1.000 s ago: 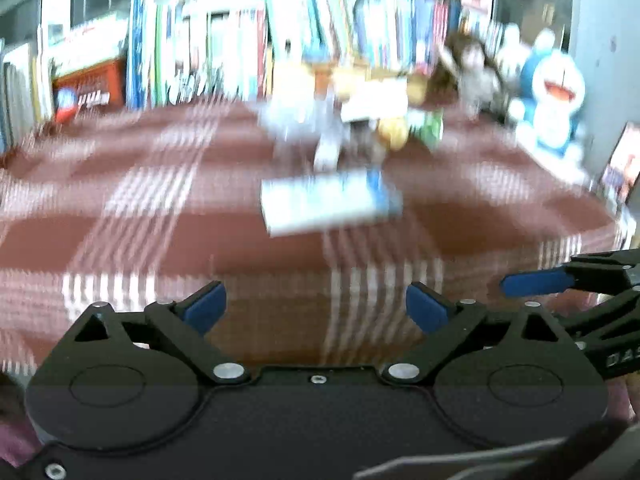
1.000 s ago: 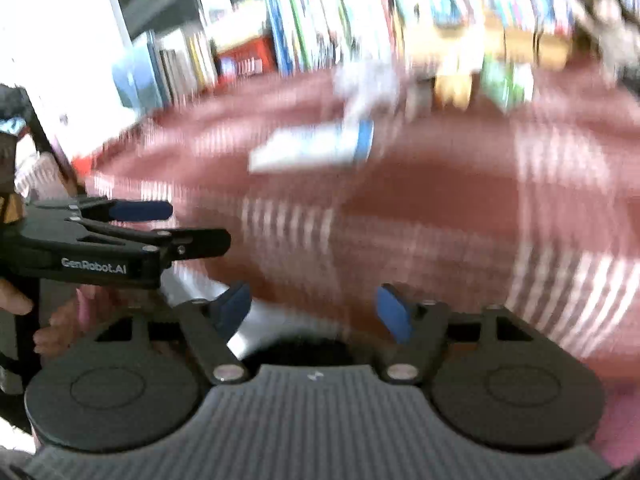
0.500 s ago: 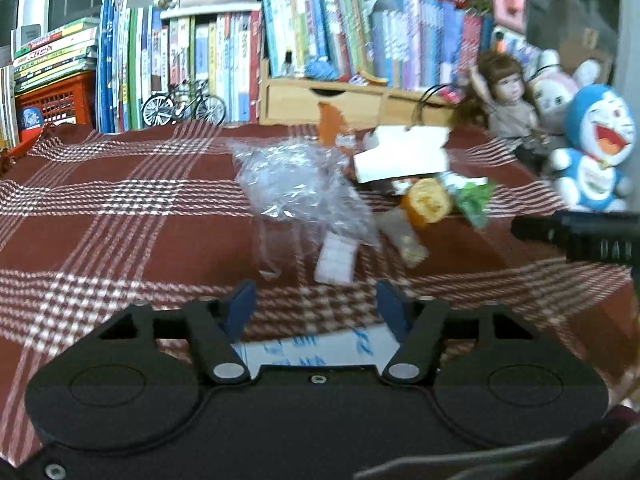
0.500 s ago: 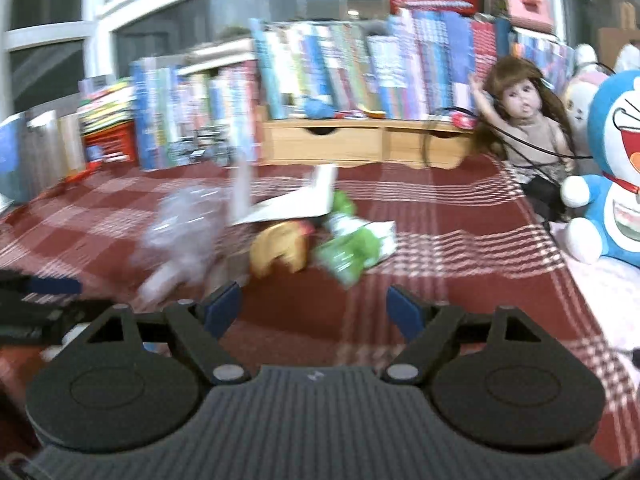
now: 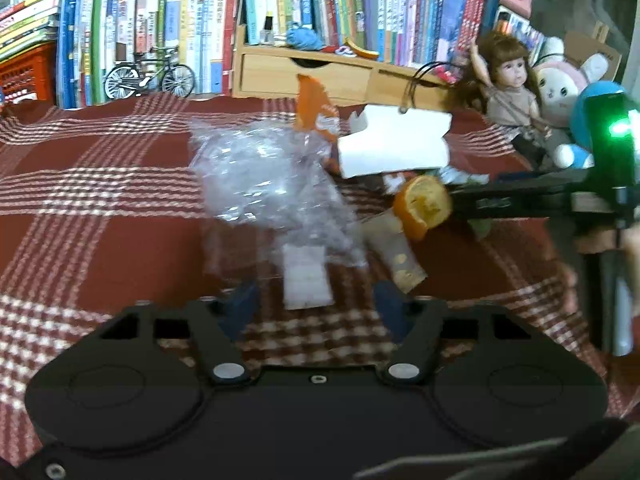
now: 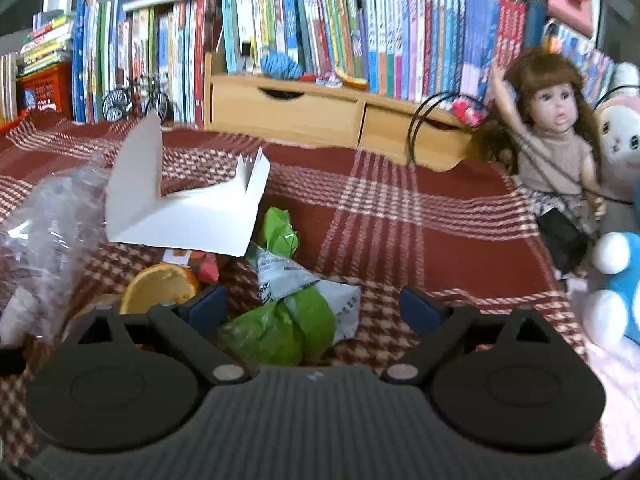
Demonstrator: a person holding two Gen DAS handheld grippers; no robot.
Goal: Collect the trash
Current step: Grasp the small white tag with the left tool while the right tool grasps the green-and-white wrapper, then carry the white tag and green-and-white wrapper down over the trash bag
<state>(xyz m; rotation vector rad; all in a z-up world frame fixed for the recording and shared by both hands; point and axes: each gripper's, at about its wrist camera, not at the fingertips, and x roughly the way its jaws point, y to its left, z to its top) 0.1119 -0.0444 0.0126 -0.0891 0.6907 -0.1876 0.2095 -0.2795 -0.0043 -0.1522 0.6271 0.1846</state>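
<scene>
In my left wrist view the left gripper [image 5: 316,300] sits low in the frame with its jaws apart, having just opened further; a small white paper slip [image 5: 306,280] lies between the fingertips, though I cannot tell if the pads touch it. Above it, mid-frame, the crumpled clear plastic bag [image 5: 268,184] rests on the red plaid cloth [image 5: 100,208] covering the bench. To its right lie an orange peel [image 5: 422,206] and a white torn carton [image 5: 394,146].

In my right wrist view the right gripper [image 6: 314,308] is spread wide, its jaws having just been opening, with a green-and-white wrapper [image 6: 288,316] lying between them, unclamped. A doll [image 6: 556,152] stands at the right edge, books [image 6: 320,24] along the top.
</scene>
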